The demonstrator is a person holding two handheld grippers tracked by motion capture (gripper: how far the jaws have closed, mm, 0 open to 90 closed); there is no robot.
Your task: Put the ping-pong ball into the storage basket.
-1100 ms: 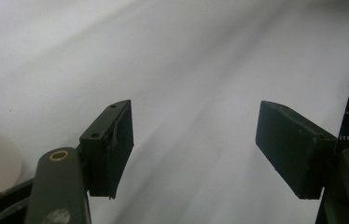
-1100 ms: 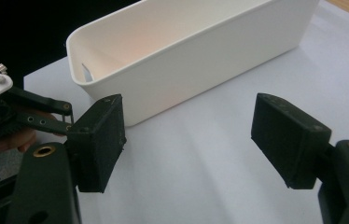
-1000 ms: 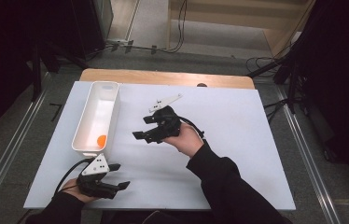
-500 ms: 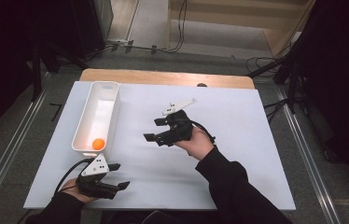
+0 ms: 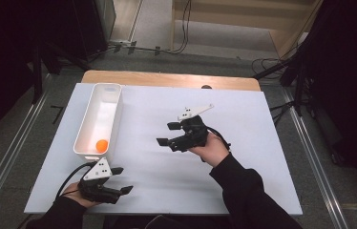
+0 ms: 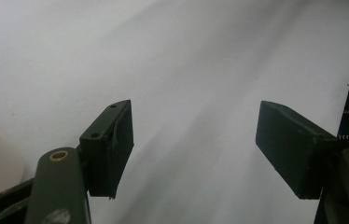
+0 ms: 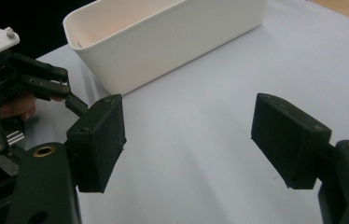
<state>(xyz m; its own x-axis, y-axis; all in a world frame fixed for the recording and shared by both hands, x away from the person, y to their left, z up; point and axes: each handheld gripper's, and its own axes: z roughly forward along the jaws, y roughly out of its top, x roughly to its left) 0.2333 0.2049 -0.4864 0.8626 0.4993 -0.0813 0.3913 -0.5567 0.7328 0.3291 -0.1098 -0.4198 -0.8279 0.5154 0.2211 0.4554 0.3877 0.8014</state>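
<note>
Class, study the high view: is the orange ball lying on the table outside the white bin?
No: the orange ball lies inside the white bin, at its near end, not on the table.

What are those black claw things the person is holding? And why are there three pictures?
They are grabbing tools, one in each hand. The left gripper and the right gripper are both open and hold nothing. One camera looks down from above the white table. The other two cameras ride on the tools, so each looks out between its own two black jaws. On the table stands a long white tray with a small orange ball inside it, at the end nearer the person.
</note>
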